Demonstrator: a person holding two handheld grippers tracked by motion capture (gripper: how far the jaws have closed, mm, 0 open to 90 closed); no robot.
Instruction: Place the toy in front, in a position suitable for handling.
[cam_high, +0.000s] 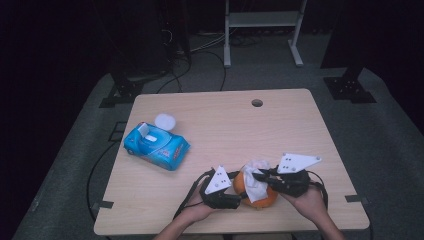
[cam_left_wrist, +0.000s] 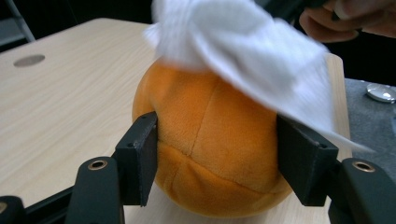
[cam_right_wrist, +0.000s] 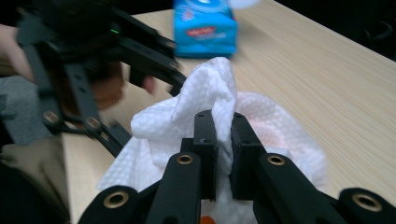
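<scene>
Both grippers work at one orange plush ball (cam_high: 260, 197) near the front edge of the table (cam_high: 225, 125): the left gripper (cam_high: 241, 190) grasps the ball itself, its two black pads pressed against the ball's sides, as the left gripper view shows, where the fabric dents slightly under the left pad (cam_left_wrist: 140, 158) and the right pad (cam_left_wrist: 299, 161) sits against the opposite flank. No other thing lies between those jaws. The right gripper (cam_high: 257, 175) is clenched on a white wet wipe (cam_high: 255, 180); in the right gripper view its jaws stand almost together with a fold of the wipe (cam_right_wrist: 205, 100) pinched between them. The wipe drapes over the top and the right side of the ball, touching the plush, and in the left gripper view it looks blurred. The ball rests on the table top, between the person's two hands, which come in from the bottom of the high view. Farther out, well apart from the ball toward the left side of the table, lies a blue pack of wipes (cam_high: 156, 146) with its flap lid up, and a small white round lid (cam_high: 165, 121) lies just beyond it. A round cable hole (cam_high: 257, 103) sits near the far edge of the table.
</scene>
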